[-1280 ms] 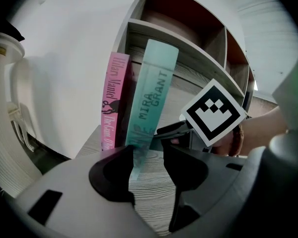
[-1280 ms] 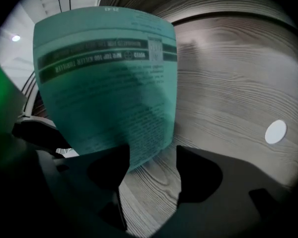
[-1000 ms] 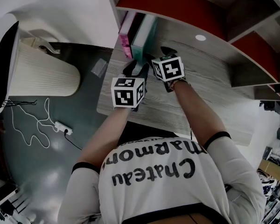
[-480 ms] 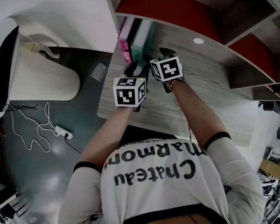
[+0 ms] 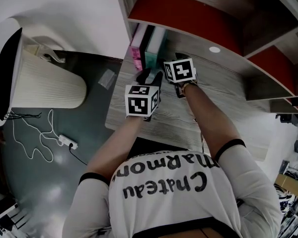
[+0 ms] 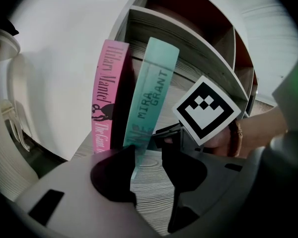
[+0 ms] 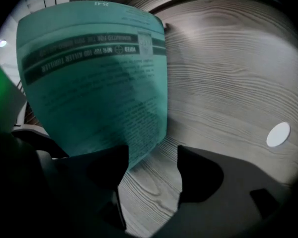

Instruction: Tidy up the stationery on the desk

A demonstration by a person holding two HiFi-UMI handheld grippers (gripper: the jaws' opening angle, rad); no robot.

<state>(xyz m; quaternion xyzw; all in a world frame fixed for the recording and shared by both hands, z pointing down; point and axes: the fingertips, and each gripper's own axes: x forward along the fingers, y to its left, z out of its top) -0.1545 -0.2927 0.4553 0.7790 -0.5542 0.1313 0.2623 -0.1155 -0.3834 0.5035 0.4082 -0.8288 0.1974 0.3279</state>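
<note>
A teal book [image 5: 154, 49] stands upright at the desk's back left, beside a dark book and a pink book [image 5: 138, 43]. In the left gripper view the pink spine [image 6: 107, 98] and the teal spine [image 6: 151, 93] rise just past my left gripper [image 6: 149, 175], whose jaws stand open with the teal book's bottom edge at their tips. My right gripper [image 7: 151, 165] is open too, with the teal back cover [image 7: 94, 78] close by its left jaw. Its marker cube [image 6: 206, 110] sits right of the teal book. In the head view the left gripper [image 5: 147, 77] and right gripper [image 5: 163, 69] flank that book.
The grey wood desk [image 5: 213, 83] runs under a shelf with red backing [image 5: 188, 14]. A small white disc [image 5: 214, 49] lies on the desk to the right. A white ribbed object [image 5: 44, 86] and a power strip with cable [image 5: 64, 140] are on the floor at left.
Both grippers have edged a little further toward the books. The teal book still stands by the others.
</note>
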